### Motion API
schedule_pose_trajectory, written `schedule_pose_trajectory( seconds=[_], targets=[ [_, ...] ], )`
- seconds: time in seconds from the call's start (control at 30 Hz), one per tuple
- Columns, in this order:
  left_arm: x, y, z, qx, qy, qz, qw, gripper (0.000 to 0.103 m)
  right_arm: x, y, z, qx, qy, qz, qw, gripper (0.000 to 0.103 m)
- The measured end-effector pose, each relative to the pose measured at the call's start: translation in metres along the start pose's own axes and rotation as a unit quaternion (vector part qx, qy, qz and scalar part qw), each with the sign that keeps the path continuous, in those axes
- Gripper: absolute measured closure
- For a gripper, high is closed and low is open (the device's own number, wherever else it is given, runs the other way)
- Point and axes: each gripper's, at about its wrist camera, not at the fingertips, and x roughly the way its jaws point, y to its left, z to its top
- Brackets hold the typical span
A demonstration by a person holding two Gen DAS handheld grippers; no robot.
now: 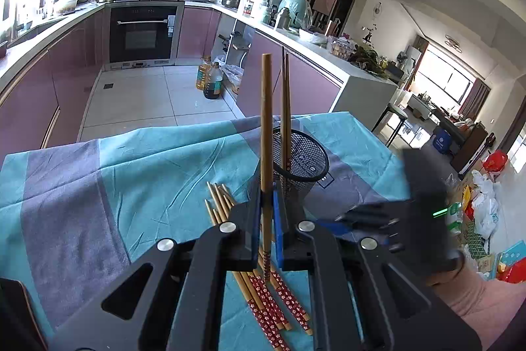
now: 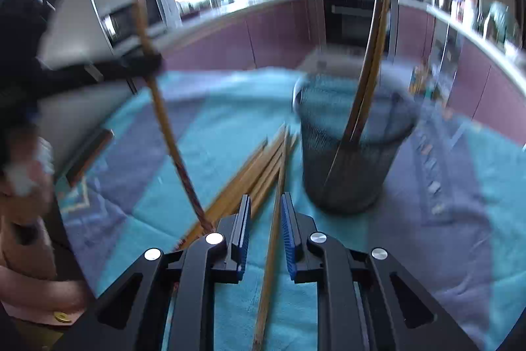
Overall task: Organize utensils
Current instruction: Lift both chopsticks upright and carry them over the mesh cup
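So our left claw (image 1: 267, 229) is clamped tight on one chopstick (image 1: 266, 127), holding it close to upright, and it's tilted downward toward the worktop. Our right claw (image 2: 265, 239) also points down, jaws parted a bit, another chopstick (image 2: 274, 239) lying in the gap with neither pad pressing it. From the left view, the right claw shows blurred off to the side with our wrist (image 1: 473, 295) behind it.

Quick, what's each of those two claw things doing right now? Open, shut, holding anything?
Left gripper: shut on one chopstick, held upright.
Right gripper: open; a loose chopstick lies between the pads, not clamped.
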Motion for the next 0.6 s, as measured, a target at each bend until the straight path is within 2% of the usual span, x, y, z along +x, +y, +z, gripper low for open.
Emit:
schedule_pose_trajectory(
  seconds=[0.13,0.23,0.3,0.43,0.6],
  targets=[
    [-0.002,0.003,0.000,-0.001,-0.001,-0.001,1.0000,0.096,0.025,0.001,0.001,0.000,0.019,-0.023,1.000,0.086],
    [-0.002,0.004,-0.001,-0.001,-0.001,-0.002,1.0000,0.096,0.033,-0.001,0.003,0.007,0.021,-0.020,1.000,0.086],
    [-0.002,0.004,-0.002,-0.001,0.000,-0.003,1.0000,0.096,0.034,-0.002,0.004,0.012,0.019,-0.022,1.000,0.095],
    [-0.001,0.006,0.000,-0.002,0.000,-0.004,1.0000,0.096,0.022,-0.008,0.003,0.027,0.005,-0.010,1.000,0.097],
    [-0.003,0.004,0.005,-0.001,-0.007,-0.011,0.9999,0.096,-0.020,-0.011,0.005,0.033,-0.046,0.015,0.998,0.097]
  ],
)
